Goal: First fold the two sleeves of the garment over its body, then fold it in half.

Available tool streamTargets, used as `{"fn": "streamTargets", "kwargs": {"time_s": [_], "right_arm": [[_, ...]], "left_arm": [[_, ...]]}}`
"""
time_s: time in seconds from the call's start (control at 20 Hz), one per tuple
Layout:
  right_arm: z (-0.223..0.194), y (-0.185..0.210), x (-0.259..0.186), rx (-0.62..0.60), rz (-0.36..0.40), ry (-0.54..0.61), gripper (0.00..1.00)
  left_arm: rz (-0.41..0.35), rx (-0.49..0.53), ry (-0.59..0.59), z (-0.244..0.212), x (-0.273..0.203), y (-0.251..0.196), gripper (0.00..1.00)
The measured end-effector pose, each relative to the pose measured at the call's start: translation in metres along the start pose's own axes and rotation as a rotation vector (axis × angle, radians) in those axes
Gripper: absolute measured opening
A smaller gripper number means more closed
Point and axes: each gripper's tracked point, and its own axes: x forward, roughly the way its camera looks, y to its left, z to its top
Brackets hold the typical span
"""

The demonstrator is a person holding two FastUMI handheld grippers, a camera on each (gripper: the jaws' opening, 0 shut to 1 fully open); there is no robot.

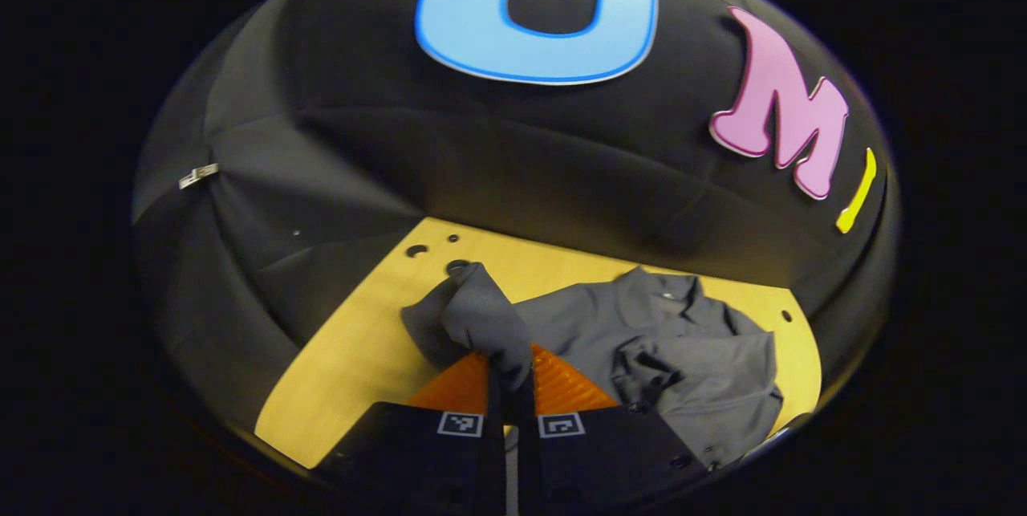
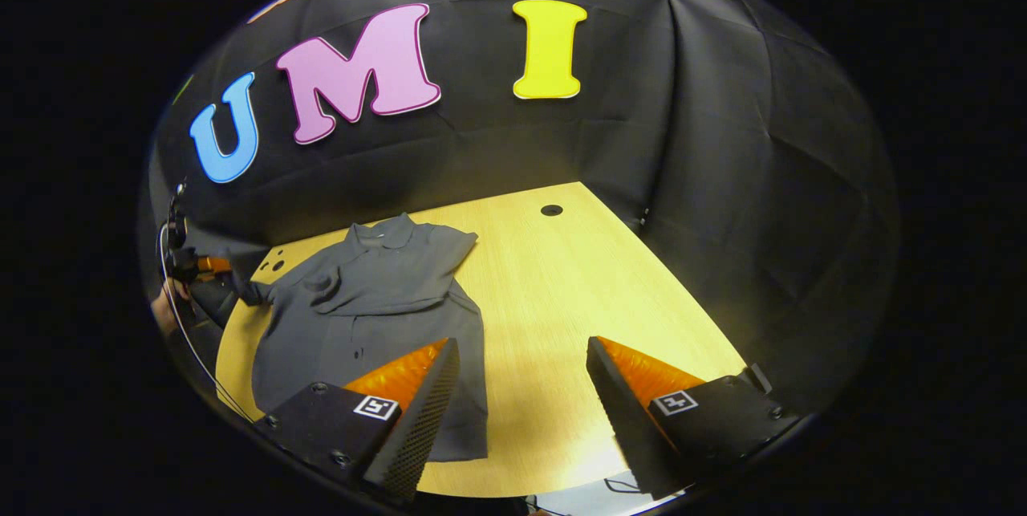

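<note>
— Gripping a sleeve (image 1: 481, 315) right now, is it, that left gripper (image 1: 509, 388)?

— Yes. In the left gripper view its two fingers (image 1: 562, 388) are pressing together on a bunched fold of grey cloth, and the sleeve is standing up from between them in a lump, lifted off the table (image 1: 361, 355).

— And the rest of the shirt (image 1: 682, 355)?

— It is lying on the yellow wooden table just beyond and to the right of the fingers, collar (image 1: 666, 287) pointing toward the black cloth wall (image 1: 361, 163). (The cloth is rumpled there, so I cannot tell how the far sleeve is lying in that view.)

— What is the right gripper (image 2: 521, 388) doing?

— It is hanging wide open, holding nothing. In the right gripper view its fingers (image 2: 417, 404) are spreading well apart over the table's near edge, one over the shirt's bottom hem, the other over bare wood.

— Where is the shirt sitting from that side?

— Toward the table's left part, spread mostly flat, collar at the far end near the wall. One short sleeve (image 2: 445, 247) is lying out flat on the wood to the right of the collar. At the far left the other gripper is pinching the opposite sleeve, with a person's hand (image 2: 164, 307) behind it.

— Anything else on the table?

— A few small round holes (image 2: 551, 210) in the wood.
</note>
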Motion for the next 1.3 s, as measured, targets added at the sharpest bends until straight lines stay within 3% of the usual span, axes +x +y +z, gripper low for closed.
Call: {"fn": "streamTargets", "kwargs": {"time_s": [0.25, 0.55, 0.8, 0.95, 1.15, 1.2, 1.3], "right_arm": [[-0.005, 0.0, 0.011, -0.032, 0.034, 0.035, 0.99], [-0.006, 0.003, 0.017, -0.075, 0.078, 0.046, 0.99], [-0.002, 0.006, 0.017, -0.099, 0.098, 0.034, 0.99], [-0.005, 0.007, 0.02, -0.108, 0.099, 0.043, 0.99], [-0.013, 0.007, 0.025, -0.13, 0.081, 0.067, 0.99], [-0.015, 0.01, 0.026, -0.128, 0.081, 0.073, 0.99], [-0.017, 0.017, 0.028, -0.123, 0.088, 0.079, 0.99]], "left_arm": [[-0.184, 0.067, -0.013, 0.014, 0.017, -0.118, 0.11], [-0.397, 0.03, 0.044, -0.009, 0.028, -0.258, 0.11], [-0.499, 0.045, 0.132, -0.046, 0.039, -0.338, 0.11], [-0.503, 0.081, 0.192, -0.07, 0.052, -0.367, 0.13], [-0.492, 0.115, 0.264, -0.099, 0.065, -0.388, 0.32], [-0.496, 0.113, 0.272, -0.104, 0.068, -0.39, 0.25], [-0.499, 0.125, 0.282, -0.106, 0.068, -0.392, 0.57]]}}
